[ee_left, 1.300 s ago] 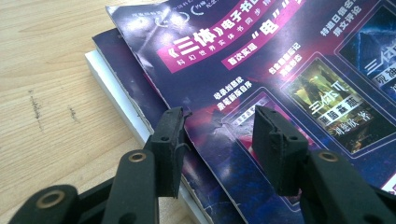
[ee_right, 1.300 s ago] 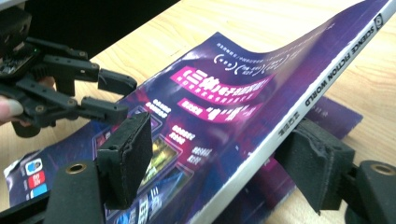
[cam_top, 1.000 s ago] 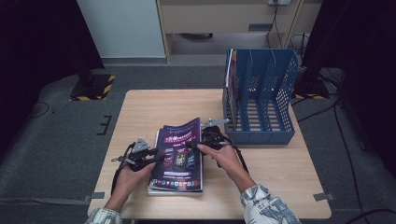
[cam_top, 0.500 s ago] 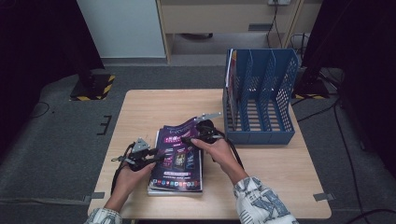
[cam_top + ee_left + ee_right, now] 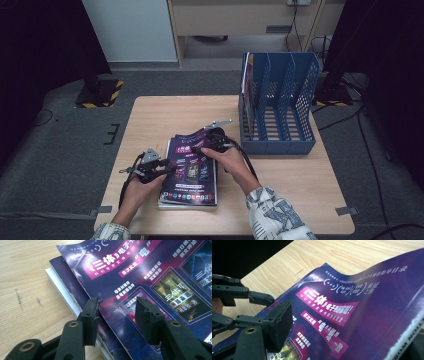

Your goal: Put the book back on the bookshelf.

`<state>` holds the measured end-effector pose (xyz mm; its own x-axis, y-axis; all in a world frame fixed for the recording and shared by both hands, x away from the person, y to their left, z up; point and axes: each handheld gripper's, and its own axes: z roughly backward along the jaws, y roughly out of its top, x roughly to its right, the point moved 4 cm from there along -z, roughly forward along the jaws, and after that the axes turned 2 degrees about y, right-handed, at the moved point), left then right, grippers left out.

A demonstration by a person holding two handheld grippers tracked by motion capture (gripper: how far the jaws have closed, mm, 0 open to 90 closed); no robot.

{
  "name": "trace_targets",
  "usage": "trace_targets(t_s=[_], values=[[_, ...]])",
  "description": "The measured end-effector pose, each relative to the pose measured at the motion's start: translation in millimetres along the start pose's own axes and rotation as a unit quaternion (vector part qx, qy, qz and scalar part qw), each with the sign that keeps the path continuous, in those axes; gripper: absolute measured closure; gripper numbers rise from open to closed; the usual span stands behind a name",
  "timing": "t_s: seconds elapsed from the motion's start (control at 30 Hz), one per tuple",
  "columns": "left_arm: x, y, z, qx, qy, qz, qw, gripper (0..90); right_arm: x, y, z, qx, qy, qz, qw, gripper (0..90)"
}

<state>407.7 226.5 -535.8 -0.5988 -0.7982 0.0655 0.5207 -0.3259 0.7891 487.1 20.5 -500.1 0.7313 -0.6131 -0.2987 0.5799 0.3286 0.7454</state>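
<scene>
While the top magazine (image 5: 192, 162) lies on a short stack near the middle of the wooden table (image 5: 150, 115), its far right corner curls up off the pile. Right gripper (image 5: 202, 146) has that raised edge between its jaws, clamped on the cover. Left gripper (image 5: 165, 171) rests at the magazine's left edge, jaws apart, pressing on the cover. Blue file rack (image 5: 280, 100) stands far right.
</scene>
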Motion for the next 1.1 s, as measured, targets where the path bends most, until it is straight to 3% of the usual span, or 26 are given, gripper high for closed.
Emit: trace_targets(t_s=[0.4, 0.53, 0.67, 0.8, 0.9, 1.1], values=[[-0.9, -0.6, 0.2, 0.001, -0.003, 0.004, 1.0, 53.6, -3.4, -5.0, -11.9, -0.023, 0.0, 0.005, 0.9997, 32.2], [-0.8, -0.5, 0.2, 0.001, -0.002, 0.003, 1.0, 53.5, -2.2, -6.0, -12.0, -0.031, -0.006, -0.004, 0.9995, 38.4], [-0.4, -0.3, 0.2, 0.001, -0.001, 0.002, 1.0, 53.4, 0.2, -6.1, -12.0, -0.034, -0.018, -0.018, 0.9991, 50.8], [-0.4, -0.5, 0.4, 0.0, -0.008, 0.005, 1.0, 51.7, 3.0, -4.3, -9.3, -0.025, -0.024, -0.035, 0.9988, 63.6], [0.9, 0.0, 0.4, -0.001, -0.015, 0.005, 0.9999, 47.6, 5.1, -0.3, -4.6, -0.007, -0.023, -0.029, 0.9993, 71.9], [-2.4, 2.3, 3.6, 0.013, -0.006, 0.017, 0.9997, 39.6, 1.2, 7.4, 4.1, 0.011, -0.022, -0.007, 0.9997, 76.3]])
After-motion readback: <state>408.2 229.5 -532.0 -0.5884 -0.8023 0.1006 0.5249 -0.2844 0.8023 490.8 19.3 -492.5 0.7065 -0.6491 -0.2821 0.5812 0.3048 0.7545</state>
